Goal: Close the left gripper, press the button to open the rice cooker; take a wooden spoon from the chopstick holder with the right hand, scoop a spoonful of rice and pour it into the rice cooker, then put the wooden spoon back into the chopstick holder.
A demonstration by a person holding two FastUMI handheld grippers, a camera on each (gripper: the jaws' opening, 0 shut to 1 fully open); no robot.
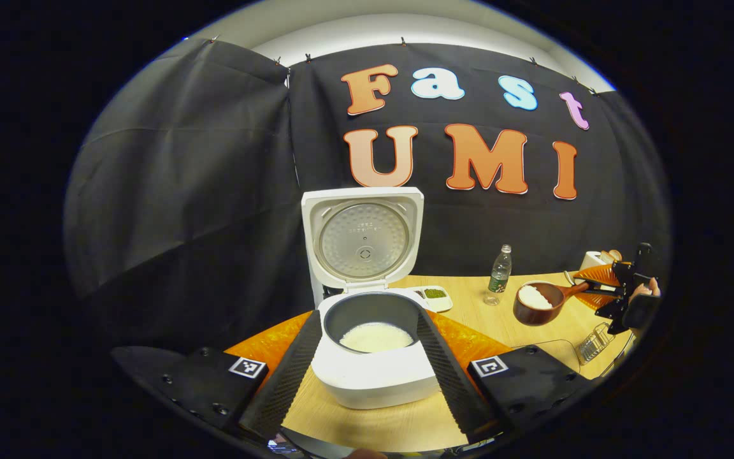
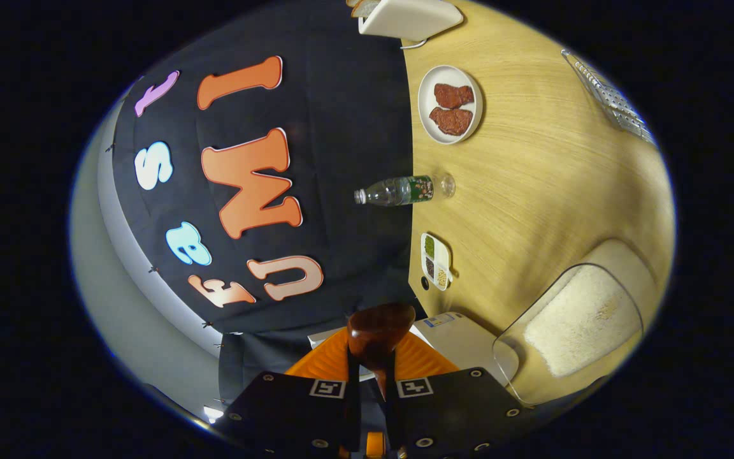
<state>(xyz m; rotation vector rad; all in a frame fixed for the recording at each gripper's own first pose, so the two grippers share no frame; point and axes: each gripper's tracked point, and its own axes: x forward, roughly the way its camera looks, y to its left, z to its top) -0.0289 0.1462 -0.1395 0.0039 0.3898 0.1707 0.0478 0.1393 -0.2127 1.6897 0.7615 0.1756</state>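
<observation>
The rice cooker (image 1: 372, 344) stands open at the lower centre of the left gripper view, its lid up. The left gripper (image 1: 367, 373) has its fingers spread apart, holding nothing. At the right edge, the right gripper (image 1: 603, 288) is clenched on the handle of the wooden spoon (image 1: 542, 301). The spoon lies about level, bowl pointing left toward the cooker, full of rice. It is best carried level over the pot and tipped only there.

Open rice cooker (image 1: 373, 344), loaded wooden spoon (image 1: 542, 301)
</observation>
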